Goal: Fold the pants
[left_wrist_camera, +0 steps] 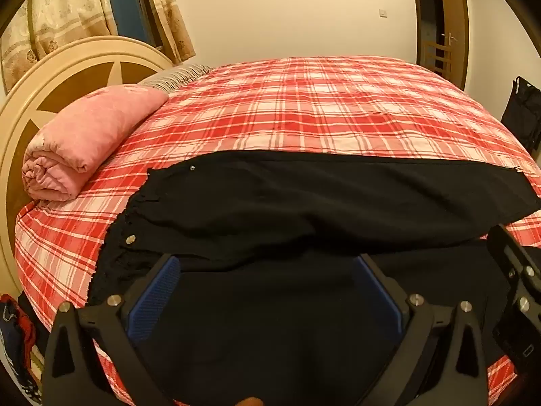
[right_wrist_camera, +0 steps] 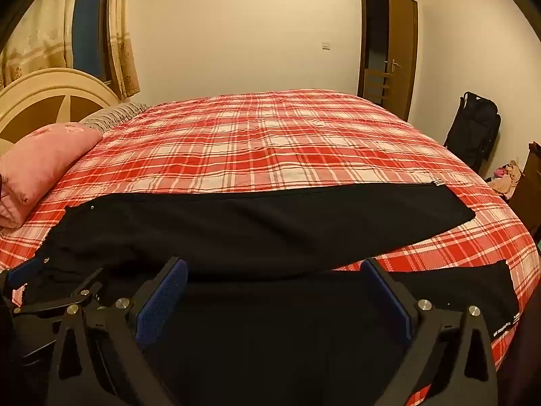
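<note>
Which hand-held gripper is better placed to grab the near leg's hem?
Right hand-held gripper, probably: open over the near leg of the pants, hem on its side; left hand-held gripper sits toward the waistband.

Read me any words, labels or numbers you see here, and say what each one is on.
Nothing can be read for certain.
White print along the hem of the near leg of the pants: too small and blurred to read.
Small striped tag at the far leg's hem: stripes only, no lettering visible.
Dark clothes beside the bed: a pale mark, unreadable.
</note>
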`<state>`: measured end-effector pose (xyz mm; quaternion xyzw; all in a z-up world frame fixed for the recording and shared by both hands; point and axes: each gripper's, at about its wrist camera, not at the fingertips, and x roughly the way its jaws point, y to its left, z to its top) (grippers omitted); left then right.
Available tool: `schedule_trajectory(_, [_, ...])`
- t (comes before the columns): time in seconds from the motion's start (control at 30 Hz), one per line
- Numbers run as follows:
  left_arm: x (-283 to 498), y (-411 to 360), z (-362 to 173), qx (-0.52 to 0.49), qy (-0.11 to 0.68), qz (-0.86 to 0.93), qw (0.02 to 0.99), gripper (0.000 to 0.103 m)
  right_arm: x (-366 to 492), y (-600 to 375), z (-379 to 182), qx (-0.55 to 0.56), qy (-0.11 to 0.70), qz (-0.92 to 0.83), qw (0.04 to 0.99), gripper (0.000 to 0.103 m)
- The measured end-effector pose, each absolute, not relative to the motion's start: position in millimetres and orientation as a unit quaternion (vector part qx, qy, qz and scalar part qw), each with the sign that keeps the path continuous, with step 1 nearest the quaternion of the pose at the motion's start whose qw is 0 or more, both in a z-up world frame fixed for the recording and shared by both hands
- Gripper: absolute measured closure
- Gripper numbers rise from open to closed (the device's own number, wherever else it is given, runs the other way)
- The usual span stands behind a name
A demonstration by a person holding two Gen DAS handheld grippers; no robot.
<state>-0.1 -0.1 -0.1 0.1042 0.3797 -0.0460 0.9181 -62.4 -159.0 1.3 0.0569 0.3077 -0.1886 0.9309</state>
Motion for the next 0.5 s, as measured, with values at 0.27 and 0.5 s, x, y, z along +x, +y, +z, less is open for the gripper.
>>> schedule_trajectory(0.27, [1.8,4.1,-3.6,0.085,0.393,-0.05,0.914,0.0,-60.0,-156.3,0.4,0.05,0.311,-0.189,0.93,0.001])
schedule_trajectory(0.5, [-0.6,4.9,-3.6,0.089,0.39,-0.048,0.915,0.0,-59.5,-149.4,-0.7,0.048,0.312,-0.19,0.93,0.001])
